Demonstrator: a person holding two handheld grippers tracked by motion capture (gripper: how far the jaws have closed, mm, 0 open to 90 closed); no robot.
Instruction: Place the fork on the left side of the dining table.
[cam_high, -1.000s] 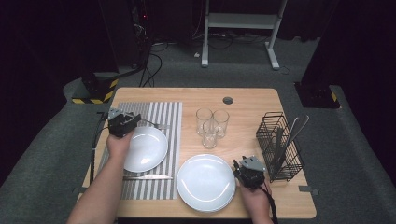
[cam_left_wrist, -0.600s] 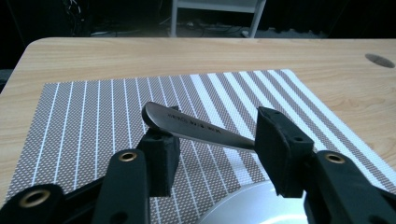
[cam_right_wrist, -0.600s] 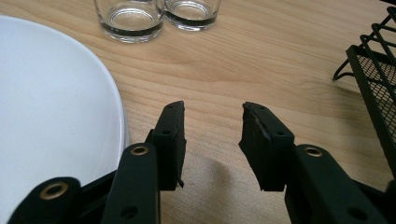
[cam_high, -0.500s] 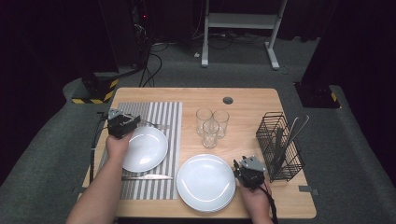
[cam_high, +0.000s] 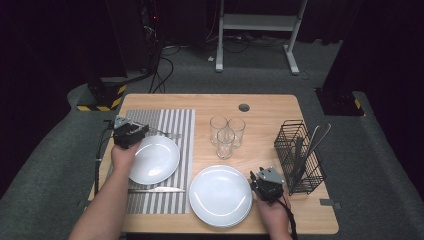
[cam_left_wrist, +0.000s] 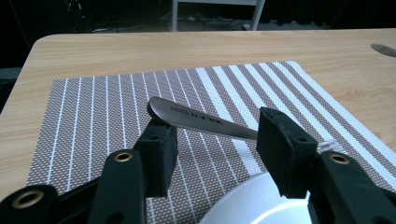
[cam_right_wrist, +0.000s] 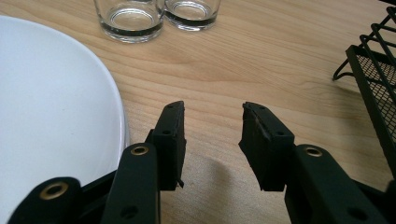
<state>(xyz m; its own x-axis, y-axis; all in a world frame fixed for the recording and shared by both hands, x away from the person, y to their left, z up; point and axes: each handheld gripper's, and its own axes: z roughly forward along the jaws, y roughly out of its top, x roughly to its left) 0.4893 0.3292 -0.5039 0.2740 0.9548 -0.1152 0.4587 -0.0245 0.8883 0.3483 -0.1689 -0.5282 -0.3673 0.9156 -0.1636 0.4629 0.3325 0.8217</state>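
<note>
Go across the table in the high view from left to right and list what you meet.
Left gripper → small plate on the striped mat → large plate → right gripper → wire basket with utensils. The knife, fork and three glasses overlap these in the order, so they are left out.
</note>
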